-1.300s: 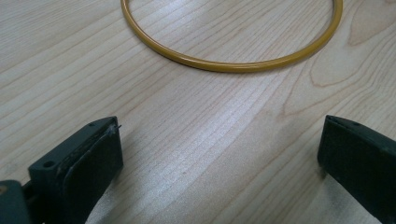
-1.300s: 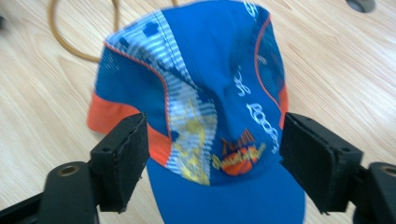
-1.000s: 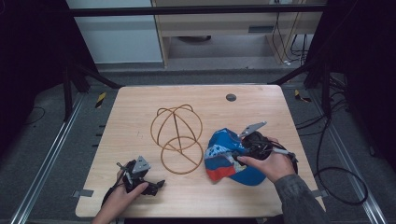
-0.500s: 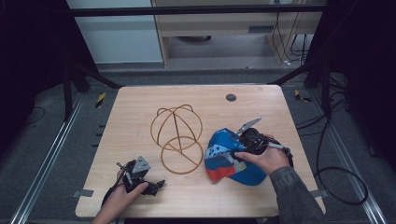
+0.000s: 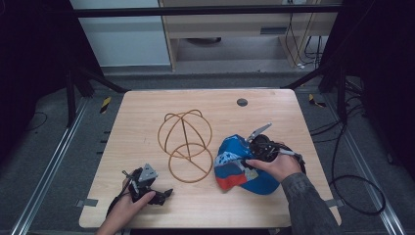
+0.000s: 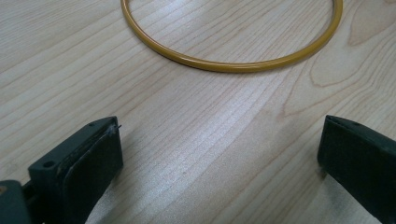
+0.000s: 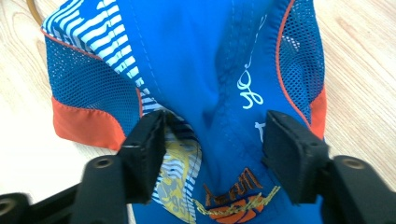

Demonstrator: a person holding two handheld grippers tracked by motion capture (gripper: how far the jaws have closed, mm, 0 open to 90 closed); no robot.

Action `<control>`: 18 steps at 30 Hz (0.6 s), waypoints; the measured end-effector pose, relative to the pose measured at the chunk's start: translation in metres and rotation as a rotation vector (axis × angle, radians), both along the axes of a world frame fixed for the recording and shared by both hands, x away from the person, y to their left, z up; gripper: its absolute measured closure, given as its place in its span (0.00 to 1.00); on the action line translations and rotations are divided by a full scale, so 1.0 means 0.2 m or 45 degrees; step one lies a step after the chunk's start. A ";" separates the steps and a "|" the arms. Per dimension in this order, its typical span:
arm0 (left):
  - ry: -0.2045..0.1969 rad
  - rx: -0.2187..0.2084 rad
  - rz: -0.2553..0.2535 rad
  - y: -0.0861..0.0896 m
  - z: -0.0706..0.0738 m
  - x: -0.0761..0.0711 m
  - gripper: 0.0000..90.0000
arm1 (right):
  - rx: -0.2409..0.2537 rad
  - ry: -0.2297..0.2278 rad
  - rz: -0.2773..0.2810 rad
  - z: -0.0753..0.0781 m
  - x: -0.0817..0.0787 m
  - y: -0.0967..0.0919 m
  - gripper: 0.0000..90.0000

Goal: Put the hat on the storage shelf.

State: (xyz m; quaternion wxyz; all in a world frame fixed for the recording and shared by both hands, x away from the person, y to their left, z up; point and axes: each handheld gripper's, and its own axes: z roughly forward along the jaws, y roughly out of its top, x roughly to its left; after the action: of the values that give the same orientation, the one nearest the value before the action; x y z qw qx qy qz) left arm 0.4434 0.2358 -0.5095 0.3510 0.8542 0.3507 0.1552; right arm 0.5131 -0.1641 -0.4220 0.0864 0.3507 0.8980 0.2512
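A blue cap (image 5: 234,161) with orange trim and white stripes lies at the table's front right. My right gripper (image 5: 248,164) reaches into it from the right. In the right gripper view its jaws have just been closing and both pads (image 7: 149,140) press a puckered fold of the cap (image 7: 210,56) between them. A yellow wire frame (image 5: 186,139), a dome over a flat ring, stands at the table's middle. My left gripper (image 5: 166,192) rests at the front left, open, with bare wood between its jaws (image 6: 219,158) and the frame's ring (image 6: 233,65) just ahead.
The wooden table (image 5: 142,112) has a small dark round plug (image 5: 242,102) near its far edge. Metal rails and cables run along the floor on both sides. A cable trails from the right gripper off the table's right edge.
The right gripper has shifted a little left and down into the cap, and its jaws have drawn closer on the fabric. The left gripper has kept still.
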 end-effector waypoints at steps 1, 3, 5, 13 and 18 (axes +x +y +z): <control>0.000 0.000 0.000 0.00 0.00 0.00 0.00 | -0.001 0.005 0.004 0.00 0.00 0.00 0.49; 0.000 0.000 0.000 0.00 0.00 0.00 0.00 | -0.005 0.006 0.016 -0.01 0.01 0.00 0.57; 0.000 0.000 0.000 0.00 0.00 0.00 0.00 | -0.012 0.006 0.024 -0.02 0.01 0.00 0.64; 0.000 0.000 0.000 0.00 0.00 0.00 0.00 | -0.012 0.013 0.058 -0.03 0.02 0.00 0.93; 0.000 0.000 0.000 0.00 0.00 0.00 0.00 | 0.009 0.020 0.062 -0.02 0.02 -0.01 0.98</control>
State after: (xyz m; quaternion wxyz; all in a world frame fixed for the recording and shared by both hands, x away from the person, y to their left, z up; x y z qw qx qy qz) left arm 0.4434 0.2358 -0.5095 0.3510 0.8542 0.3507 0.1551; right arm 0.5164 -0.1660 -0.4259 0.0719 0.3310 0.9061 0.2536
